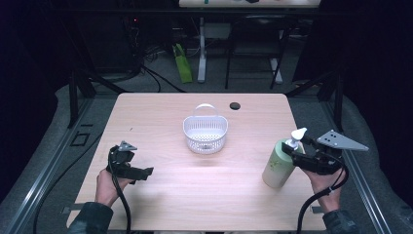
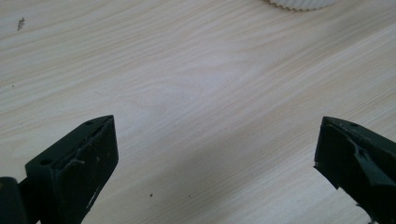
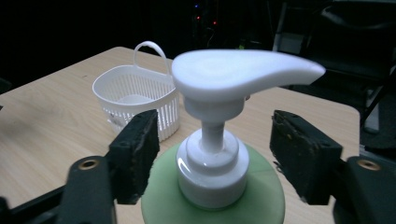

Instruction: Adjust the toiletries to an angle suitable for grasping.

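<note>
Closest to the camera in the right gripper view, the white pump head (image 3: pixel 243 74) of a pale green pump bottle (image 3: pixel 212 205) is rising between the two black jaws of the right claw (image 3: pixel 212 158). Those jaws are standing either side of the white collar, half narrowed, with a visible gap between each pad and the collar, so they are gripping nothing. In the high view the right claw (image 1: pixel 298 150) is sitting at the neck of the pump bottle (image 1: pixel 277 165), which is standing upright on the right side of the tabletop (image 1: pixel 160 195), near its right edge.

Well apart from the bottle, a white slatted basket (image 1: pixel 205 131) with an arched handle is sitting at the middle of the tabletop, farther from the person. The left claw (image 1: pixel 139 173) is resting low over the left side of the tabletop, held in the person's hand (image 1: pixel 106 185). In the left gripper view, its jaws are standing wide over bare wood, with nothing between them.
</note>
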`<state>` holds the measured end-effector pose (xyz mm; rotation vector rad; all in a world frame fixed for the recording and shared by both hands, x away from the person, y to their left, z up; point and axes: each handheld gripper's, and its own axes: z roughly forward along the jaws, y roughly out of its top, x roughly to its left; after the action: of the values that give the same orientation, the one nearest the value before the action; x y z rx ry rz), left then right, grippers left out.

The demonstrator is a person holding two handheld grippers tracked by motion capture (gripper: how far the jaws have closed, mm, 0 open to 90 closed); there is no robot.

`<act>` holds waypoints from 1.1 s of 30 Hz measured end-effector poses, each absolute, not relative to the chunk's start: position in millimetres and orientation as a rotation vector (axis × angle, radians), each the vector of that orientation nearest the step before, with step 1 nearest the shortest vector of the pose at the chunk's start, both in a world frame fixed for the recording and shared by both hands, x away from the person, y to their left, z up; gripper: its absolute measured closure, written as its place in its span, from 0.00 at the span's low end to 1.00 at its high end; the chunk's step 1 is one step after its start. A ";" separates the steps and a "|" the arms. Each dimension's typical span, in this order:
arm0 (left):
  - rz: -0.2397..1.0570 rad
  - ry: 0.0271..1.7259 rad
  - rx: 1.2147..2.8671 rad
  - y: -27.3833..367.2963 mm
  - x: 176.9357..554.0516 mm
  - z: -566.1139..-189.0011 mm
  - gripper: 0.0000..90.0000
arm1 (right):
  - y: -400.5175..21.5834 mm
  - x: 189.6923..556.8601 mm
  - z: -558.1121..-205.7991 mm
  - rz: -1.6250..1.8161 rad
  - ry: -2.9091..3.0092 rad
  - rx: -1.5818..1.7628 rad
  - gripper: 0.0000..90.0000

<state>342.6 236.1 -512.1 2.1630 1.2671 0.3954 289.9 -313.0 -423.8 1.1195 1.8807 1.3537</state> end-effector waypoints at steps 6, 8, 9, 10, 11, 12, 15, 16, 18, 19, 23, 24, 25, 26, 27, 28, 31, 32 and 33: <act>0.397 1.271 2.165 236.7 343.0 -512.3 0.00 | -313.2 290.5 -420.6 1.367 1.846 1.118 0.55; 0.394 1.273 2.165 236.9 343.1 -512.3 0.00 | -313.5 290.5 -420.1 1.386 1.837 1.124 0.59; 0.395 1.277 2.163 236.8 343.0 -512.3 0.00 | -313.6 290.3 -419.6 1.379 1.833 1.118 0.60; 0.396 1.275 2.165 236.9 343.0 -512.2 0.00 | -313.9 289.8 -419.1 1.384 1.826 1.118 0.61; 0.395 1.274 2.163 237.0 343.0 -512.2 0.00 | -314.1 289.6 -418.8 1.389 1.824 1.116 0.61; 0.397 1.274 2.164 236.9 343.0 -512.2 0.00 | -314.0 289.5 -418.4 1.383 1.822 1.109 0.62; 0.395 1.278 2.163 236.9 342.9 -512.3 0.00 | -312.6 289.2 -418.1 1.384 1.824 1.102 0.65; 0.393 1.279 2.164 237.0 343.0 -512.4 0.00 | -312.3 289.1 -417.8 1.382 1.823 1.098 0.67; 0.394 1.280 2.164 237.0 343.0 -512.3 0.00 | -311.8 289.1 -417.2 1.386 1.817 1.088 0.69; 0.397 1.281 2.162 237.0 343.0 -512.3 0.00 | -311.7 289.1 -416.6 1.389 1.815 1.085 0.70; 0.398 1.282 2.159 236.9 343.1 -512.3 0.00 | -311.2 289.7 -416.2 1.393 1.815 1.083 0.72; 0.397 1.281 2.161 236.9 343.1 -512.2 0.00 | -311.5 289.8 -416.2 1.395 1.813 1.085 0.73; 0.398 1.282 2.161 236.9 343.0 -512.2 0.00 | -311.5 289.9 -416.3 1.396 1.813 1.088 0.74; 0.394 1.282 2.163 237.0 343.1 -512.0 0.00 | -311.5 289.9 -416.3 1.395 1.813 1.088 0.74; 0.394 1.282 2.164 237.0 343.2 -512.1 0.00 | -311.3 290.0 -416.3 1.398 1.813 1.086 0.74; 0.395 1.282 2.164 237.0 343.2 -512.1 0.00 | -311.1 290.0 -416.4 1.398 1.814 1.085 0.74; 0.394 1.285 2.164 236.8 343.3 -512.2 0.00 | -310.0 290.7 -416.4 1.400 1.810 1.082 0.75; 0.395 1.284 2.165 236.8 343.4 -512.3 0.00 | -309.5 291.2 -416.5 1.400 1.809 1.078 0.75; 0.395 1.283 2.165 236.7 343.3 -512.3 0.00 | -308.1 291.5 -416.4 1.403 1.808 1.083 0.75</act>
<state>343.3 236.7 -512.3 2.1651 1.2833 0.3952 291.5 -308.1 -416.4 1.0828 1.8085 1.4027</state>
